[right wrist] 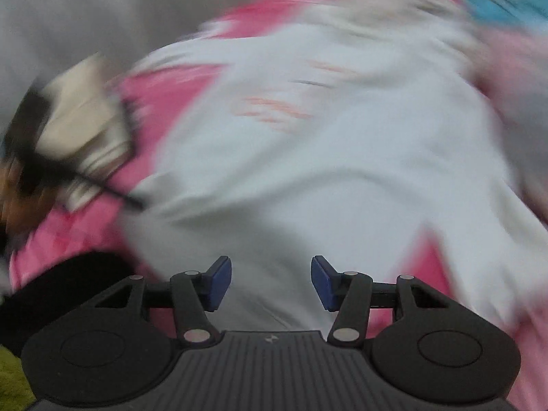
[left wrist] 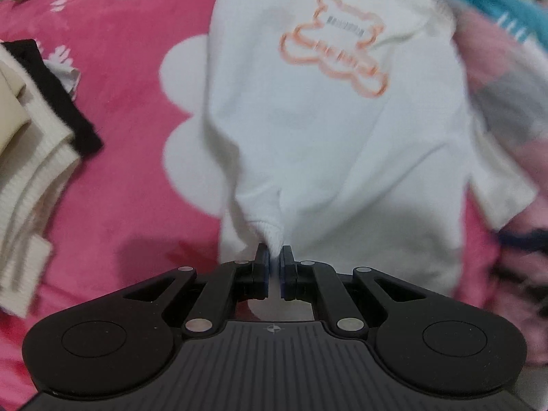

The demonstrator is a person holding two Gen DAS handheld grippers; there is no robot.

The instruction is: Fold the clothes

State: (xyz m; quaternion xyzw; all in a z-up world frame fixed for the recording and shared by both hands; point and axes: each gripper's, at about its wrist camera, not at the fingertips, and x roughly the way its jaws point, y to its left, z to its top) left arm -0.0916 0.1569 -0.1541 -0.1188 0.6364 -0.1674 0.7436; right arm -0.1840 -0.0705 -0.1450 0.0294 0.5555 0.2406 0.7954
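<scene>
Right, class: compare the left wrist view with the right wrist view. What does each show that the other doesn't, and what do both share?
Only the left wrist view shows the left gripper shut on the ribbed hem of the white sweatshirt, with its orange bear print sharp. Only the right wrist view, heavily blurred, shows the right gripper open above the fabric, holding nothing. Both show the sweatshirt, the pink blanket and the folded cream-and-black clothes at left.

Open pink blanket (left wrist: 113,157) left of the white top (left wrist: 335,157): clear passage there. Hemmed in farther left by a folded stack (left wrist: 37,130), on the right by a clothes heap (left wrist: 507,78) touching the top. Nothing between the right claw's (right wrist: 271,282) spread fingers.
</scene>
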